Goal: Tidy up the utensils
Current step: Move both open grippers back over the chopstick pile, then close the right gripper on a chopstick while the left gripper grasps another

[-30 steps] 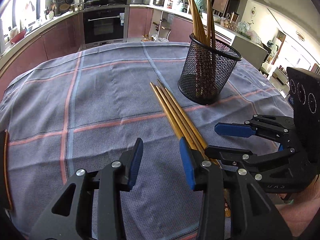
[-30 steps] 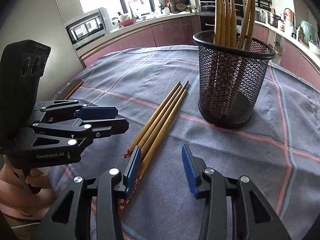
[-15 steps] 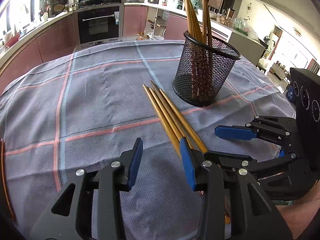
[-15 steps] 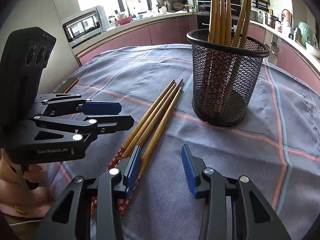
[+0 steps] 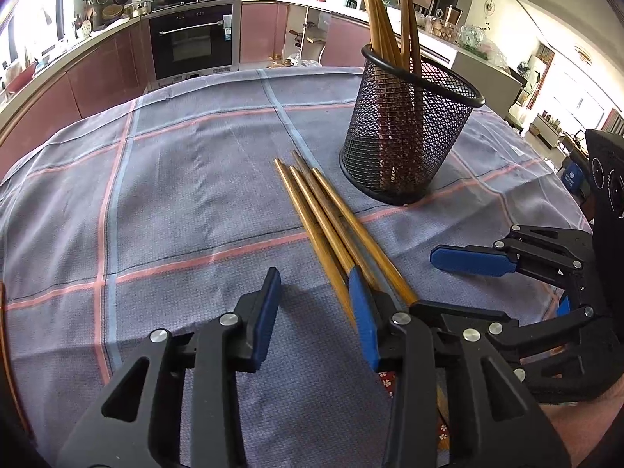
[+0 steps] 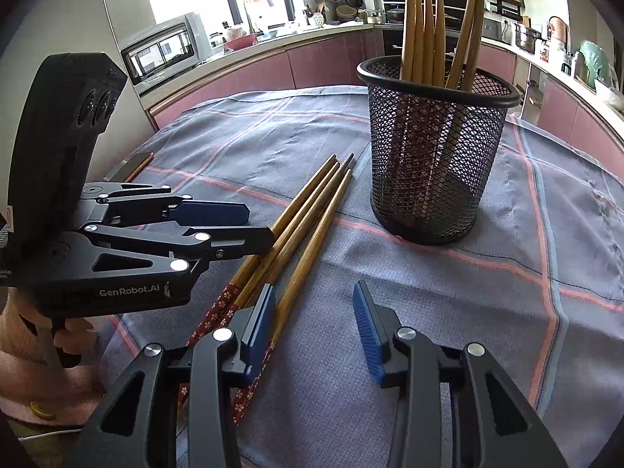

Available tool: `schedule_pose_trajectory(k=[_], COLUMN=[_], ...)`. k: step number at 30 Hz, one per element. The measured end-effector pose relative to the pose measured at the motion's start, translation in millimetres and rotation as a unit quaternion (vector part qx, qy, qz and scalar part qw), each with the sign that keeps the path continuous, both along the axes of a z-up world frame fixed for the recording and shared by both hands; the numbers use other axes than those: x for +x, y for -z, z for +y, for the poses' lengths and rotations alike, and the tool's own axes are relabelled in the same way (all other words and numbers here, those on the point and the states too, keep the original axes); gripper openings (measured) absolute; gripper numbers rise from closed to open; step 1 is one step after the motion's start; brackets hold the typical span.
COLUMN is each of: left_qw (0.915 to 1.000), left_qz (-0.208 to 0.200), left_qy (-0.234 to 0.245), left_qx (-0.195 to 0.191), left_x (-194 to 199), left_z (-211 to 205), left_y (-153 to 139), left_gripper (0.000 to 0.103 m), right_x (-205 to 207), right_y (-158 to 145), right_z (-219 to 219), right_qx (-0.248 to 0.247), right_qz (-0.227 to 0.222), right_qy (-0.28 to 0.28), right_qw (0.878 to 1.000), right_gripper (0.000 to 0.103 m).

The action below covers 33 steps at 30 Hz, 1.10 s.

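Observation:
Several loose wooden chopsticks (image 5: 323, 218) (image 6: 308, 214) with red patterned ends lie side by side on the plaid cloth. Just beyond them stands a black mesh basket (image 5: 409, 136) (image 6: 433, 163) holding several upright chopsticks (image 6: 429, 19). My left gripper (image 5: 316, 304) (image 6: 259, 226) hovers low at the near part of the bundle. Its jaws are closing with only cloth between them, and its right finger lies over the sticks. My right gripper (image 6: 314, 312) (image 5: 423, 282) is open over the patterned ends, gripping nothing.
The cloth-covered table (image 5: 175, 179) curves away at its edges. Kitchen counters, an oven (image 5: 193, 45) and a microwave (image 6: 163, 50) ring the room. A hand in a pink sleeve (image 6: 23, 331) holds the left gripper. A thin wooden strip (image 6: 138, 165) lies at the far left edge.
The left gripper has slid sideways towards the loose chopsticks, so its lower finger now reaches over them. The right gripper has stayed where it was.

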<state>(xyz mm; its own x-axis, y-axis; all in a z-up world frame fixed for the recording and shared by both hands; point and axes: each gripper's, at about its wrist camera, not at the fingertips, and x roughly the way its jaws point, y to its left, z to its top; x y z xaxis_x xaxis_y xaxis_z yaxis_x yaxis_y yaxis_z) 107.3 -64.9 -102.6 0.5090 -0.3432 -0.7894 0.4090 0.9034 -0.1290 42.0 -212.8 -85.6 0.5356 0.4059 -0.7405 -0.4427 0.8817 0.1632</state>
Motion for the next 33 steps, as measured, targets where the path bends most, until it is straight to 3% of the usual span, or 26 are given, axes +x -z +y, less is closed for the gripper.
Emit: schedule_pose_trajectory(k=[5, 12, 14, 16, 18, 22, 33], left_qw=[1.0, 0.9999, 0.9999, 0.9999, 0.9999, 0.9997, 0.9995], left_qz=[0.003, 0.009, 0.008, 0.008, 0.01, 0.007, -0.007], left_qy=[0.0, -0.002, -0.003, -0.006, -0.01, -0.021, -0.016], left_qx=[-0.001, 0.005, 0.005, 0.005, 0.0, -0.004, -0.025], left_x=[-5, 2, 5, 6, 6, 2, -17], left_z=[2, 1, 0, -1, 0, 1, 8], left_y=[-1, 1, 2, 2, 2, 2, -11], left_gripper=[0.024, 0.027, 0.024, 0.02, 0.014, 0.01, 0.008], right_x=[1, 11, 15, 18, 21, 22, 10], right_y=[0, -1, -1, 0, 0, 1, -13], right_z=[4, 7, 10, 9, 7, -2, -16], right_qx=[-0.021, -0.025, -0.025, -0.024, -0.015, 0.008, 0.053], right_qz=[-0.004, -0.002, -0.004, -0.005, -0.003, 0.007, -0.009], right_qy=[0.004, 0.009, 0.011, 0.015, 0.022, 0.032, 0.023], right_qw=[1.0, 1.0, 1.0, 1.0, 1.0, 0.999, 0.998], right_gripper=[0.031, 0.031, 0.03, 0.024, 0.017, 0.007, 0.006])
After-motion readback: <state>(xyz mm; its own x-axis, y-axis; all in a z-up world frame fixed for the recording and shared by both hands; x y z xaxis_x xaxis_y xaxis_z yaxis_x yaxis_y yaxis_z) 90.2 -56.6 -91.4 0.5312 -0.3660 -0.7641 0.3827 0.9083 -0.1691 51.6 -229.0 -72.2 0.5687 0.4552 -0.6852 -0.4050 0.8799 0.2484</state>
